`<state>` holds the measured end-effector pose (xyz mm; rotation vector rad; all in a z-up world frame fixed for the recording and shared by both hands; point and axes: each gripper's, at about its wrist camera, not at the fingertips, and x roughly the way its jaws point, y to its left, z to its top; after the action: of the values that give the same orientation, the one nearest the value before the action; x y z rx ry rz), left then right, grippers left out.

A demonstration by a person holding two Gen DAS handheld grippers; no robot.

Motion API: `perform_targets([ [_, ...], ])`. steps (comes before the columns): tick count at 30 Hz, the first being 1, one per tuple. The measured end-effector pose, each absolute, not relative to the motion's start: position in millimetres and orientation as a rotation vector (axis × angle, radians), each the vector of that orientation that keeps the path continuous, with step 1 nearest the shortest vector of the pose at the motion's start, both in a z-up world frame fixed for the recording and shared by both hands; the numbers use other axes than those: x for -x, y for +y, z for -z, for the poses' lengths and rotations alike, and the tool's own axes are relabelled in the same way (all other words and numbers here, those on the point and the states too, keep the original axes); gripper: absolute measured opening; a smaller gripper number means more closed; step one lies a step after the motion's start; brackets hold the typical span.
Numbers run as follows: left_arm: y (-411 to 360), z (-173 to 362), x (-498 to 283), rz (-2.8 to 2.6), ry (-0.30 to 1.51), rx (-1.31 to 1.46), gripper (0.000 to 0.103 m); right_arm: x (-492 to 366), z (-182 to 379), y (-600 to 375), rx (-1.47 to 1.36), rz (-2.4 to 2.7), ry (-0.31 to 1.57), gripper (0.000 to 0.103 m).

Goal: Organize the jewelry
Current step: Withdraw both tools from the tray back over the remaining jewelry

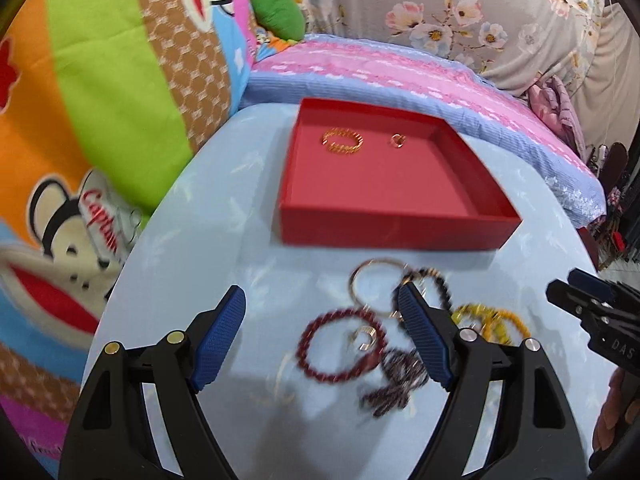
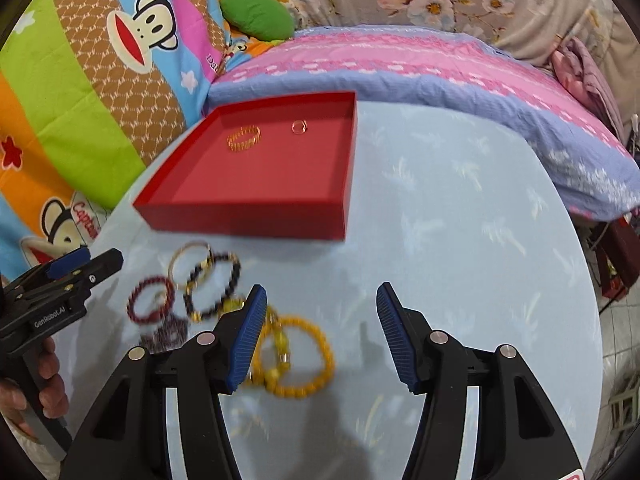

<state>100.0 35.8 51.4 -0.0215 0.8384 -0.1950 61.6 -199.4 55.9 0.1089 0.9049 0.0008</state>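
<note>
A red tray (image 1: 392, 228) (image 2: 240, 224) stands on the light blue table and holds a gold chain bracelet (image 1: 343, 141) (image 2: 244, 139) and a small ring (image 1: 397, 141) (image 2: 299, 127). In front of it lies a pile: a dark red bead bracelet (image 1: 308, 344) (image 2: 138, 300), a thin gold bangle (image 1: 360, 272) (image 2: 180, 256), a black bead bracelet (image 1: 444, 288) (image 2: 234, 276), a yellow bead bracelet (image 1: 504, 320) (image 2: 316, 356) and a dark tangled strand (image 1: 394, 388) (image 2: 168, 336). My left gripper (image 1: 320, 298) is open and empty above the pile. My right gripper (image 2: 321, 296) is open and empty, right of the yellow bracelet.
The table (image 2: 460, 220) is round with a pale leaf print. Colourful cartoon bedding (image 1: 80, 120) lies close on the left, a pink and blue quilt (image 2: 400, 64) behind. The right gripper body shows at the right edge of the left wrist view (image 1: 596, 312).
</note>
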Motion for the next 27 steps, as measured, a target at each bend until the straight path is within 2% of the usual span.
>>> perform_targets([
  [8,49.7,-12.4,-73.3,0.159,0.900,0.026,0.075,-23.1,-26.2,-180.0,-0.115,0.007,0.930,0.056],
  [22,48.0,-10.7,-79.8,0.158,0.880,0.041,0.075,-31.3,-20.0,-172.4,-0.137,-0.004,0.929,0.055],
  [27,46.3,-13.2,-83.3,0.162,0.873,0.041,0.075,-40.7,-18.6,-168.0,-0.129,-0.012,0.926,0.043],
])
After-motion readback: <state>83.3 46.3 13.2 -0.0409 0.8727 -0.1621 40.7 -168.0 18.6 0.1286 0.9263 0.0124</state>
